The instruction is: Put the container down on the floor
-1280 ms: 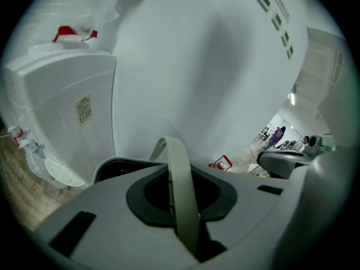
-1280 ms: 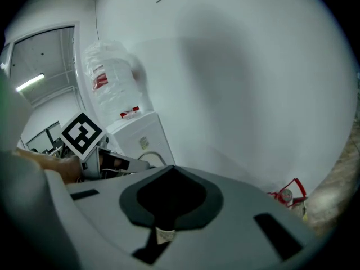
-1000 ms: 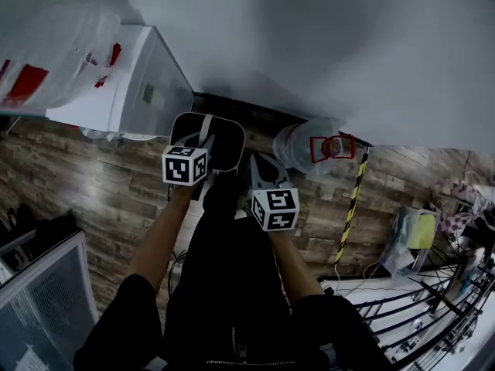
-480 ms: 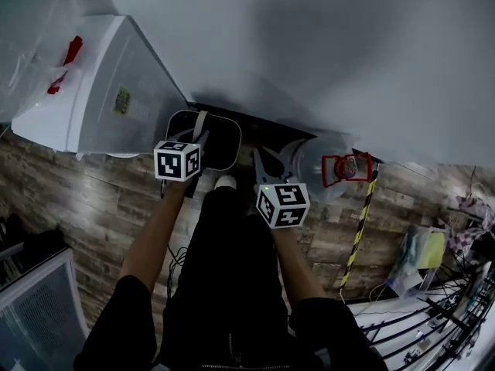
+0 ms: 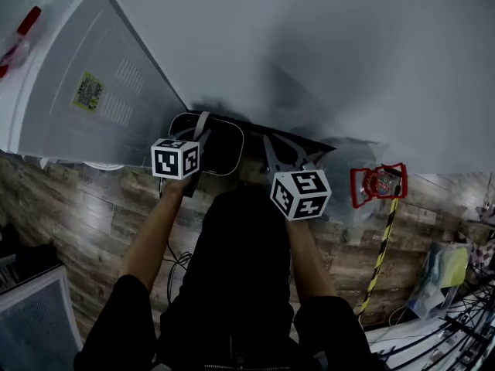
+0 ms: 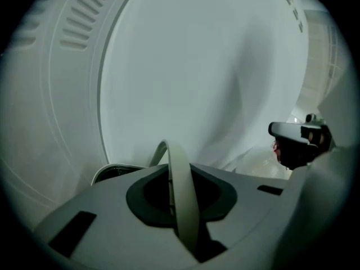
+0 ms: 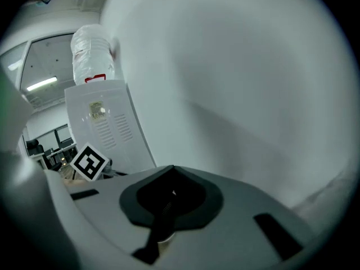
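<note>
A dark container (image 5: pixel 222 144) with a pale rim hangs by its light bail handle (image 5: pixel 203 123) close to the foot of the grey wall. My left gripper (image 5: pixel 198 139) is shut on that handle. In the left gripper view the handle (image 6: pixel 179 191) runs up between the jaws of the left gripper (image 6: pixel 178 212), and a strip of the container's rim (image 6: pixel 108 170) shows below. Whether the container touches the floor I cannot tell. My right gripper (image 5: pixel 280 150) is to its right, shut and holding nothing. In its own view the right gripper (image 7: pixel 165 208) faces the bare wall.
A white water dispenser (image 5: pixel 85 91) stands against the wall at the left, with a large bottle (image 7: pixel 93 52) on top. A clear jug with a red handle (image 5: pixel 379 185) lies on the wood floor (image 5: pixel 77 207) at the right, beside a yellow-black strip (image 5: pixel 379 263). The person's dark legs (image 5: pixel 240 277) fill the middle.
The view has tilted up toward the wall. My right gripper has drifted to the right, away from the container. The left gripper has kept its hold on the handle.
</note>
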